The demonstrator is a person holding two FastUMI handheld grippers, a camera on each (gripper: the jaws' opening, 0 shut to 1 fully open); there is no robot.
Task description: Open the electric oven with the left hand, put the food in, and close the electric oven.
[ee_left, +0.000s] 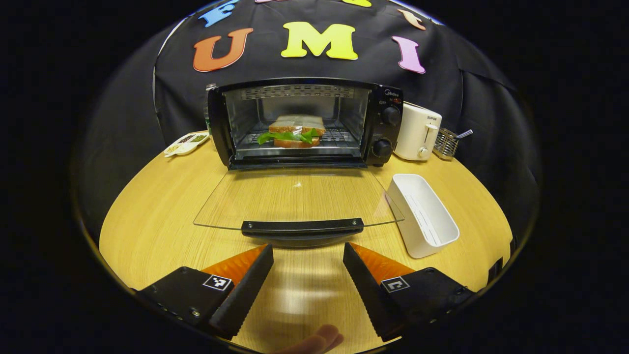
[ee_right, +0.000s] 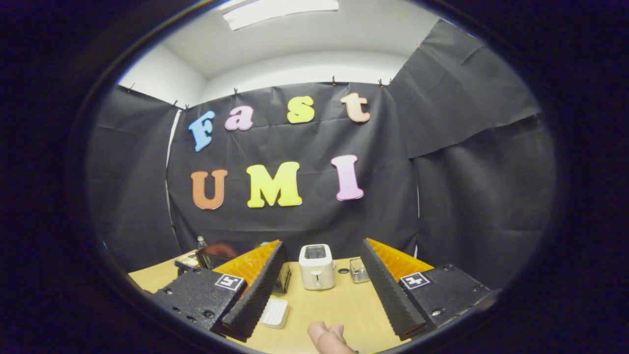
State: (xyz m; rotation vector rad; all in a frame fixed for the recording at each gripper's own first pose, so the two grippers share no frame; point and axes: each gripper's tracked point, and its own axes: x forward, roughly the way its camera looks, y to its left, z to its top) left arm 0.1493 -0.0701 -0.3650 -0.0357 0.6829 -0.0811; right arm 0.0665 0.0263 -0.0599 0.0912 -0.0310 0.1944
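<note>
In the left gripper view, the left gripper hangs low over the tabletop, fingers spread wide, nothing between them, touching nothing. Just ahead of the tips sits the black handle of the oven door, glass door folded flat down toward the camera. The oven stands open at the back of the tabletop; the sandwich, with green leaves sticking out, sits on the rack inside, about centred. Two knobs on the oven's right panel. White tray lies just right of the door, near its corner but apart. White toaster just right of the oven, wire holder beyond it. Small divided dish left of the oven. Bare wood on both sides of the door and under the fingers. A fingertip shows at the bottom edge.

In the right gripper view, the right gripper is tilted up at the back wall, fingers wide apart and empty. Between them: toaster and wire holder, well off. The left finger hides most of the oven; the white tray peeks beside it. Ceiling light shows here. Fingertips at the bottom.
</note>
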